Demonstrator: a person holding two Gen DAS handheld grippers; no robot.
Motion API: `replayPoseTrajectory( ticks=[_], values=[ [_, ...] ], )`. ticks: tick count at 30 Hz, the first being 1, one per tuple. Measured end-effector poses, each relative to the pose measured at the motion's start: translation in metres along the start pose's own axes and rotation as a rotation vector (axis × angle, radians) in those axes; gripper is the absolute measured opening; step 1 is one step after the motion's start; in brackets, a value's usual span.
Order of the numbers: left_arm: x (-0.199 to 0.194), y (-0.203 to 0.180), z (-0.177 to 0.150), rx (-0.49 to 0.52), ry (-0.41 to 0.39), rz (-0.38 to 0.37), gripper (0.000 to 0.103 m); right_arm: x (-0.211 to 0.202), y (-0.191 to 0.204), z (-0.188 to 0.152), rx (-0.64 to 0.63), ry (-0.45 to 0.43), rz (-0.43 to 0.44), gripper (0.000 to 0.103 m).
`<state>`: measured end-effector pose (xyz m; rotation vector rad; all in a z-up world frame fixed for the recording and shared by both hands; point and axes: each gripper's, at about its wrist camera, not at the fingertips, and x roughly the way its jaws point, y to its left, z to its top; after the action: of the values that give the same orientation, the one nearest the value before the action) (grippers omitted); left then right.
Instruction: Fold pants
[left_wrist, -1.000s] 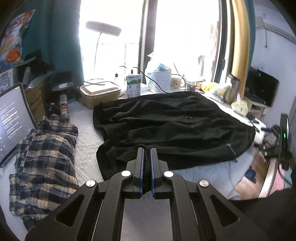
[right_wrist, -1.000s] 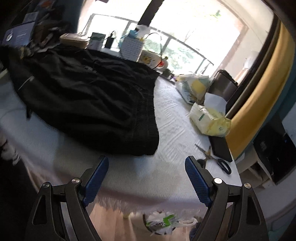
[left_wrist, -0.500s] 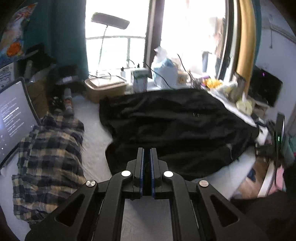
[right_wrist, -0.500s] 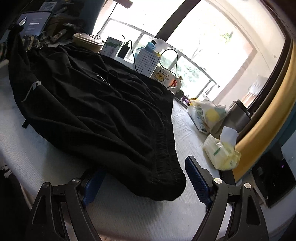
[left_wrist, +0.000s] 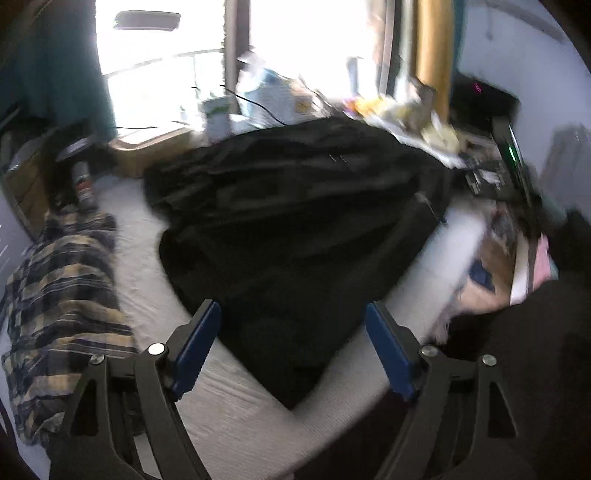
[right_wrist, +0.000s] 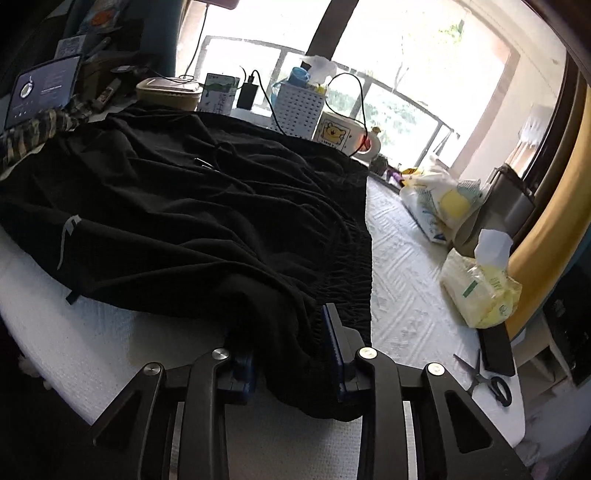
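Black pants spread rumpled over a white textured bed cover, filling most of its middle, waistband end toward the right gripper, one pointed corner of a leg toward the left gripper. Right gripper down at the gathered waistband edge, jaws closing, a thick bunch of the black fabric between the blue pads and draping over the near side; pads against the cloth on both sides. Left gripper above the near corner of the pants, jaws opening and standing wide, blue pads well apart, nothing pinched; the tip of the fabric in the gap between them but untouched, as far as the blurred view allows. Plaid garment heaped on the cover beside the pants, at the left of the left wrist view. Along the window side: a white perforated basket, a mug with a bear print, a lidded beige box. At the right of the right wrist view: a yellow tissue pack on the cover, scissors near the bed's corner.
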<state>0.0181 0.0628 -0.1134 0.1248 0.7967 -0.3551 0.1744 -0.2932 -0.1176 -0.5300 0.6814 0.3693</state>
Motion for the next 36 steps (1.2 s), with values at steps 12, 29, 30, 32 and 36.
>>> replayPoseTrajectory(
  ticks=[12, 29, 30, 32, 36],
  values=[
    [0.035, -0.011, -0.003, 0.135, 0.028, 0.102, 0.078, 0.001, -0.003, 0.000, 0.027, 0.004, 0.018, 0.032],
    [-0.037, -0.034, 0.013, 0.128, -0.234, 0.065, 0.003, -0.049, 0.004, 0.003, 0.036, -0.127, 0.013, 0.007],
    [-0.044, -0.034, 0.017, 0.124, -0.256, 0.062, 0.003, -0.054, 0.002, 0.004, 0.040, -0.136, 0.004, 0.007],
    [-0.054, -0.035, 0.026, 0.119, -0.288, 0.045, 0.003, -0.064, -0.005, 0.006, 0.056, -0.158, -0.015, 0.007],
    [-0.065, -0.041, 0.038, 0.135, -0.331, 0.045, 0.003, -0.082, -0.020, 0.010, 0.084, -0.181, -0.042, 0.007]
  ],
)
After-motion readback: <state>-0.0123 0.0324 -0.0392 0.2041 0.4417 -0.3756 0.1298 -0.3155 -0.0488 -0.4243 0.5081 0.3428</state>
